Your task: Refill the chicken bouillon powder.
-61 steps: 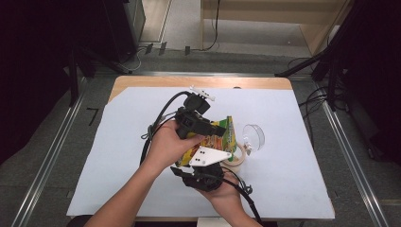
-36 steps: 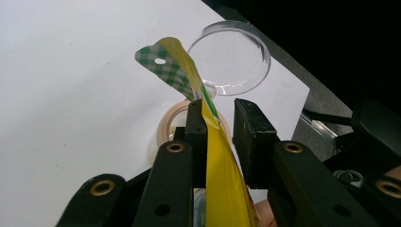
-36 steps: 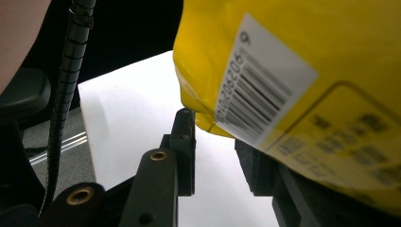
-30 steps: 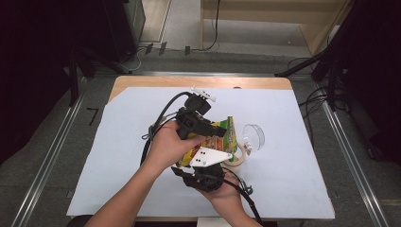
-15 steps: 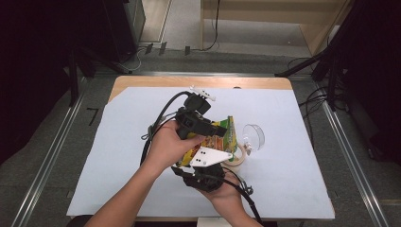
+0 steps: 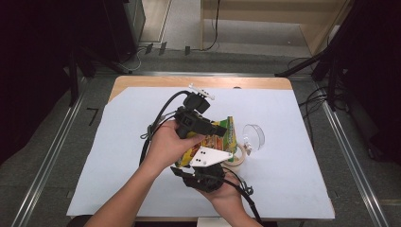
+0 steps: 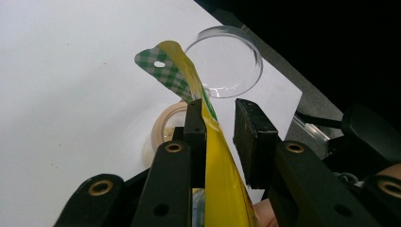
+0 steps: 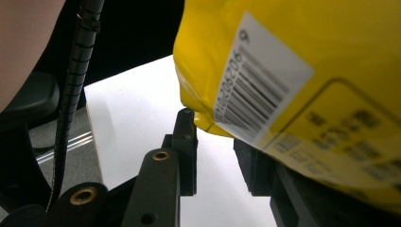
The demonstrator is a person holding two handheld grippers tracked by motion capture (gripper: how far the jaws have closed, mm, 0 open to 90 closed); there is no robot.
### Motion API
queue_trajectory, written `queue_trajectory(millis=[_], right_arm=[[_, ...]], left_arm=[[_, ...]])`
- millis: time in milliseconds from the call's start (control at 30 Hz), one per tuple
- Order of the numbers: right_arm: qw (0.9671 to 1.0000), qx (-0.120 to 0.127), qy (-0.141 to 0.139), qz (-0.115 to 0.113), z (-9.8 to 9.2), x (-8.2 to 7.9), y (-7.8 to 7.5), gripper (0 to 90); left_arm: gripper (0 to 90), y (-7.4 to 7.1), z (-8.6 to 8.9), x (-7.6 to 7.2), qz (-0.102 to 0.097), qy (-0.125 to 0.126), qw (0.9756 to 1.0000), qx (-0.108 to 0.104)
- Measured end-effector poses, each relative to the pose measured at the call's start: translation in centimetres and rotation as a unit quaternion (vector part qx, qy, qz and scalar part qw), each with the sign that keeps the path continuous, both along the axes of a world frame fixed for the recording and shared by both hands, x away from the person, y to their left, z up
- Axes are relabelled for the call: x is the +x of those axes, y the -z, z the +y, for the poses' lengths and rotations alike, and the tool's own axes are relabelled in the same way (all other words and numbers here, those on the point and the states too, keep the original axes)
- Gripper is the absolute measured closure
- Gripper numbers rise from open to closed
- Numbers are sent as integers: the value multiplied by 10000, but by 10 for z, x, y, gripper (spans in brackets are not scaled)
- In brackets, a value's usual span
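Pouch (image 6: pixel 222 135) hangs above the table (image 6: pixel 118 156), near the cup (image 6: pixel 254 135). Left gripper (image 7: pixel 222 127), fingers slightly apart, touches its top edge; right gripper (image 8: pixel 215 146), fingers slightly apart, sits under its bottom corner.

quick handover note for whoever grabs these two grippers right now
Left gripper: the yellow snack bag runs up between its jaws, lying against one pad with a gap to the other; a firm grip cannot be confirmed.
Right gripper: jaws apart, the bag's barcoded end lying over one jaw.
On the white sheet: a clear round dish and a tape roll just beyond the bag.
Done: bag lifted above the sheet between both grippers.
Left: bag looks unopened; what follows is unclear.
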State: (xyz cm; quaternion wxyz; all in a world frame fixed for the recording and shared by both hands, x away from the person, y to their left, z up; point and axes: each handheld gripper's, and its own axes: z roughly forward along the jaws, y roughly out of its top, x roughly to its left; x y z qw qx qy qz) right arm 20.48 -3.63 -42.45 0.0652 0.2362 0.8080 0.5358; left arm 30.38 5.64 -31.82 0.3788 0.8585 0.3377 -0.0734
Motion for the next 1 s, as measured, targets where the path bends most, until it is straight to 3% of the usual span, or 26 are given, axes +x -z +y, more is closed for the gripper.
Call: queue_trajectory(millis=[567, 1000], right_arm=[[9997, -107, -110, 196, -2, 4, -5, 723], [9999, 9, 18, 165, -3, 5, -4, 743]], left_arm=[[749, 3, -1, 10, 270, -46, 9996, 34], [749, -1, -6, 7, 104, -22, 9999, 114]])
